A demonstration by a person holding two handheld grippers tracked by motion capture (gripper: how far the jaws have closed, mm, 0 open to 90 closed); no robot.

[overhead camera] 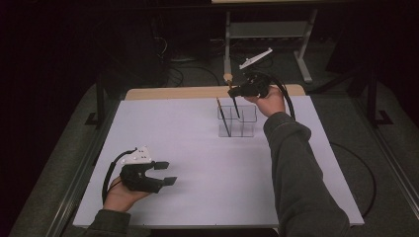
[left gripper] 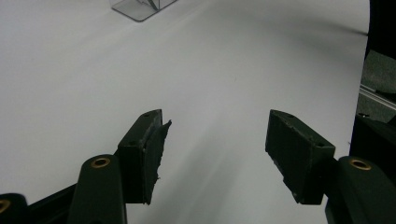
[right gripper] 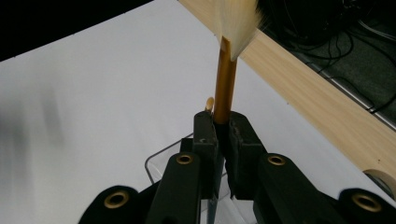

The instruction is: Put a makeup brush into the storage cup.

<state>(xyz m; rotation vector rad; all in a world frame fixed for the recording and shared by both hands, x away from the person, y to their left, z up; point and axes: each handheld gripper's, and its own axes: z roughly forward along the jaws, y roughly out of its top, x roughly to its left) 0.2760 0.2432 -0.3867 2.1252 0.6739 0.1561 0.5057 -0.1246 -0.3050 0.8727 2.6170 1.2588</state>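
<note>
The right gripper [right gripper: 222, 133] is clenched on the gold-coloured ferrule of a makeup brush with pale bristles [right gripper: 226, 79], its two black jaws pinching the stem from either side. In the high view that right gripper [overhead camera: 236, 92] holds the brush tilted, bristle end up, its dark handle reaching down into the back of a clear plastic compartmented organiser [overhead camera: 237, 120] standing on the white table [overhead camera: 188, 163]. A second thin dark brush [overhead camera: 223, 116] leans in the organiser's left side; which compartment it sits in is hard to tell. Beyond the white surface runs a pale wooden edge strip [right gripper: 317, 93].

The left gripper [left gripper: 215, 158] is released, jaws spread wide, holding nothing. It hovers low near the table's near left corner, well apart from the organiser [left gripper: 140, 7]
</note>
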